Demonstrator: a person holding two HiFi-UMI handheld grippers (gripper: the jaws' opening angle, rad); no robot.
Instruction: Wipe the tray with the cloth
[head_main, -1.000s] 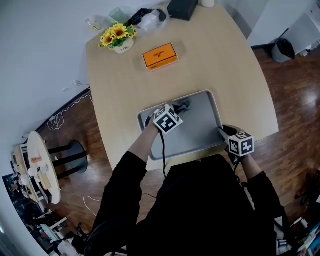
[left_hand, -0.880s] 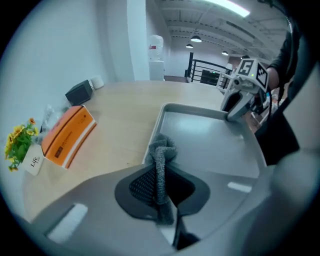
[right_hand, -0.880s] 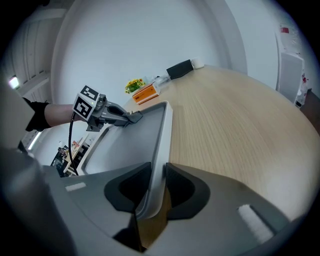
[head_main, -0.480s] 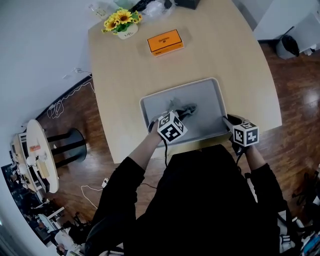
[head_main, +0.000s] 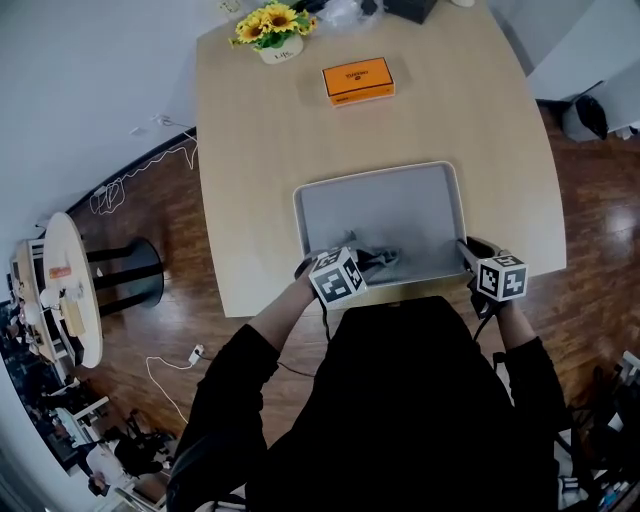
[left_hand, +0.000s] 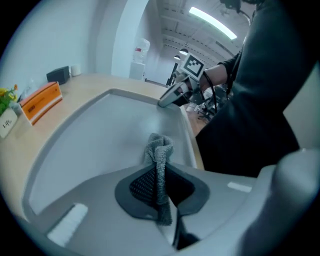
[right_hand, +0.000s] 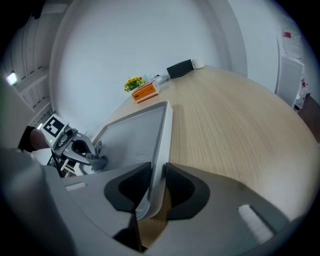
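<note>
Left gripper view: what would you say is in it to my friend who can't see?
The left claw pinches a grey cloth that pokes out over a grey tray. At the tray's far rim the right claw grips the edge, and an orange box lies on the wooden table at left.

Bright even indoor light, soft shadows, strong fisheye distortion, dark vignetted corners, blurred near foreground

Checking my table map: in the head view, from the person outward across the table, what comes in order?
Tray, with the cloth at its near edge → orange box → pot of yellow flowers.
</note>
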